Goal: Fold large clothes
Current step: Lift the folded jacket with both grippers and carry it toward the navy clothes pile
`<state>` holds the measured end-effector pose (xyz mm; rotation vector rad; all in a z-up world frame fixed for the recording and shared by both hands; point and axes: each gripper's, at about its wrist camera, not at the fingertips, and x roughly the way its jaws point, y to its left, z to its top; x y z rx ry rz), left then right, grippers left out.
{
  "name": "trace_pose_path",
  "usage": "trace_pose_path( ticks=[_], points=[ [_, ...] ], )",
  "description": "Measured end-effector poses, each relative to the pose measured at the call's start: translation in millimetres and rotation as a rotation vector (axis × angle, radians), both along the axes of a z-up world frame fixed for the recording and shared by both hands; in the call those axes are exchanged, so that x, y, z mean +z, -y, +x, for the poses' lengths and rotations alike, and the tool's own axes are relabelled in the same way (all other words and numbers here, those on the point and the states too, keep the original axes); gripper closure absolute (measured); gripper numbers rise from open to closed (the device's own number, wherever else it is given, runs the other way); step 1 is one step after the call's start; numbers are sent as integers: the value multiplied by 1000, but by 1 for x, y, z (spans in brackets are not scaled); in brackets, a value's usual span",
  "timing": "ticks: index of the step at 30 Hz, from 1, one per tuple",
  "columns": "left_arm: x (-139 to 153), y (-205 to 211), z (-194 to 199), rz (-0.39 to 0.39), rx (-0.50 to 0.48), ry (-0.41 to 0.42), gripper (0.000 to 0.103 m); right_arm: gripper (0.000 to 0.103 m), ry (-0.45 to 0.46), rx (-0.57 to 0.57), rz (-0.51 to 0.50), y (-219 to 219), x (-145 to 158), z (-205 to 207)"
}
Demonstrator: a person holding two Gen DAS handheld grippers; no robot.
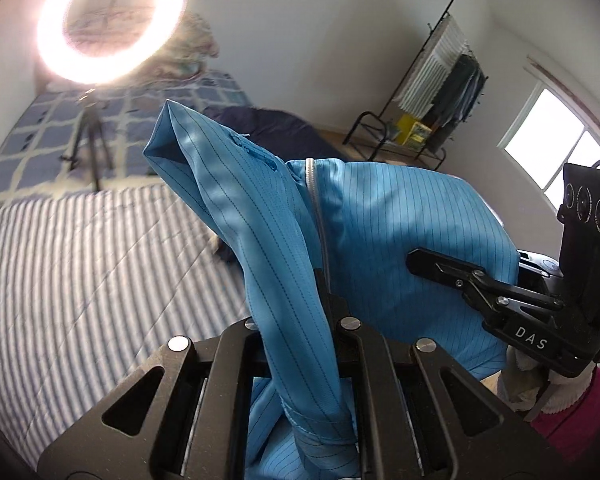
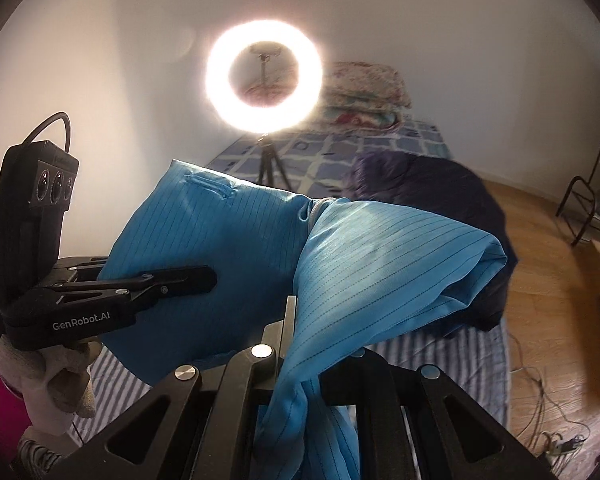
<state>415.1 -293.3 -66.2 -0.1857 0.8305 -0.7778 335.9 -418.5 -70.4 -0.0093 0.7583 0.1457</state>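
A large light-blue pinstriped garment (image 1: 400,208) with a white zip (image 1: 312,184) hangs in the air above the striped bed (image 1: 80,260). My left gripper (image 1: 320,276) is shut on one bunched part of it, and the cloth drapes over its fingers. At the right of that view my right gripper (image 1: 416,260) pinches another part. In the right wrist view the same garment (image 2: 228,232) spreads between the two. The right gripper (image 2: 290,304) is shut on a twisted fold, and the left gripper (image 2: 206,278) clamps the cloth at the left.
A lit ring light (image 2: 220,76) on a tripod (image 2: 270,164) stands on the bed ahead. Beyond it lie a dark garment (image 2: 440,184) and folded quilts (image 2: 364,96). A clothes rack (image 1: 440,80) and window (image 1: 556,148) are at the right. Cables (image 2: 540,400) trail on the wooden floor (image 2: 548,300).
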Motion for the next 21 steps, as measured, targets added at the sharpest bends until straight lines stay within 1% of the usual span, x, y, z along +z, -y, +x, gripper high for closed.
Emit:
trace_pose_path(
  ticks=[5,7,9,12,16,19,21],
  points=[
    [15,40,54,-61,-30,26,98,98,51,-57,-48,35,20,46],
    [19,56,77,-78,-39,35,98,98,70,-74,-54,45,26,60],
    [20,70,99,-86,-46,42,98,98,82,-97,-65,58,30,85],
    [21,89,128,-98,-44,46,98,98,92,-114,-95,70,33,117],
    [20,109,168,-139,-30,25,98,99,103,-133,-129,86,37,158],
    [17,119,188,-149,-29,19,98,99,106,-136,-141,98,40,184],
    [15,128,205,-139,-27,21,98,99,106,-133,-154,104,38,204]
  ],
)
